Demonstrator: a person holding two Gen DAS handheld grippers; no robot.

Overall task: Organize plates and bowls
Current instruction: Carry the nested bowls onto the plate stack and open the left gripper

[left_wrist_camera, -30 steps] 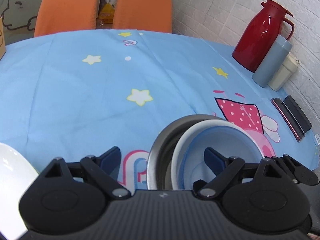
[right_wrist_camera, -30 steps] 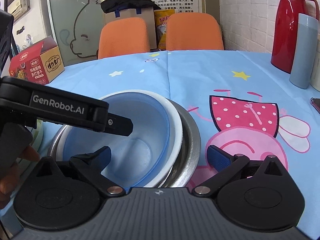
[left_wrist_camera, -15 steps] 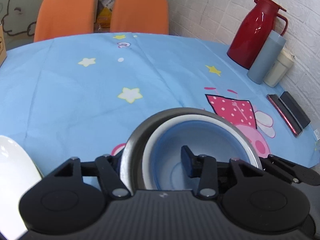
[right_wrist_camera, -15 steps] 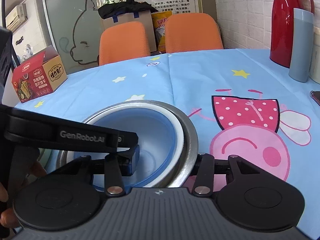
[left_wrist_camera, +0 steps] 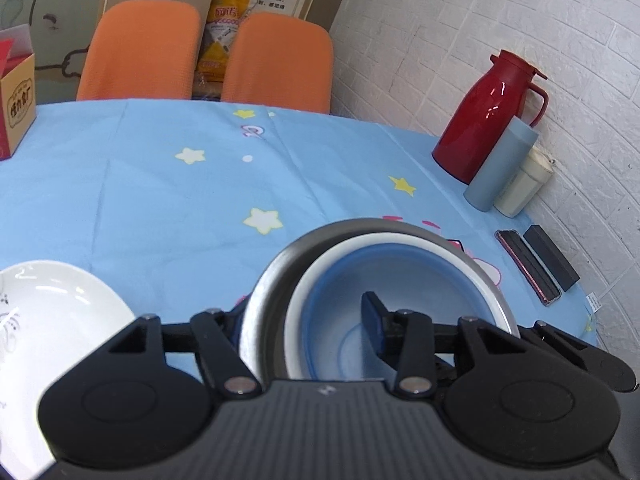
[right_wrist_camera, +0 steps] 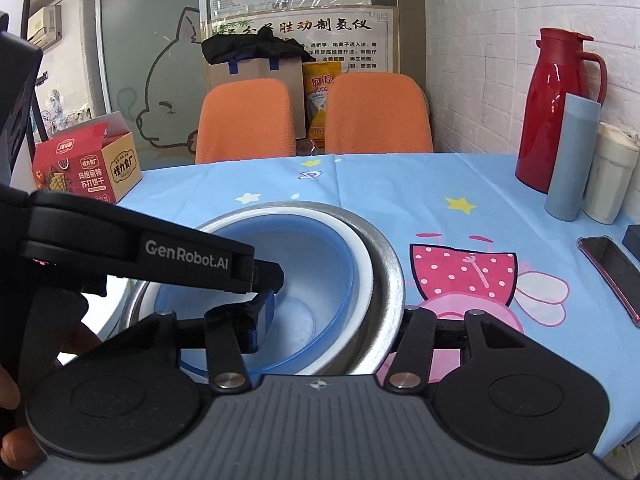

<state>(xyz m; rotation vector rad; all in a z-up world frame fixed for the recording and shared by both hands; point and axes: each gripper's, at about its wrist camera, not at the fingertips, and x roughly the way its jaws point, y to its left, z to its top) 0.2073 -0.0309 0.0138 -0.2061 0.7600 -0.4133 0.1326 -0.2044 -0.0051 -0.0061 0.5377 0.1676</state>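
Left wrist view: snack box [left_wrist_camera: 16,120] at far left on the blue cartoon tablecloth [left_wrist_camera: 160,200]. White plate [left_wrist_camera: 60,320] lies near left, just beside the gripper body and apart from the bowls. Left gripper [left_wrist_camera: 304,312] pinches the bowl stack: its left finger sits outside the steel bowl [left_wrist_camera: 272,280] and its right pad is inside the blue bowl [left_wrist_camera: 340,280]. The jaws have just been closing, with the nested walls between them. White bowl [left_wrist_camera: 298,300] sits between the steel and blue ones, all three nested at near centre, and the stack looks tilted. Red flask [left_wrist_camera: 488,120], blue tumbler [left_wrist_camera: 500,168] and cream cup [left_wrist_camera: 524,184] stand at far right by the brick wall. Phone [left_wrist_camera: 528,268] lies flat, near right.

Right wrist view: person's hand [right_wrist_camera: 12,400] shows at the left edge, and the left gripper's arm reaches in from the left over the stack. Right gripper [right_wrist_camera: 338,314] straddles the stack's right wall, inner pad inside the blue bowl, outer finger against the steel rim. Its jaws have just been opening, with the wall between them; cannot tell whether the pads press. Two orange chairs [right_wrist_camera: 244,120] stand beyond the table.
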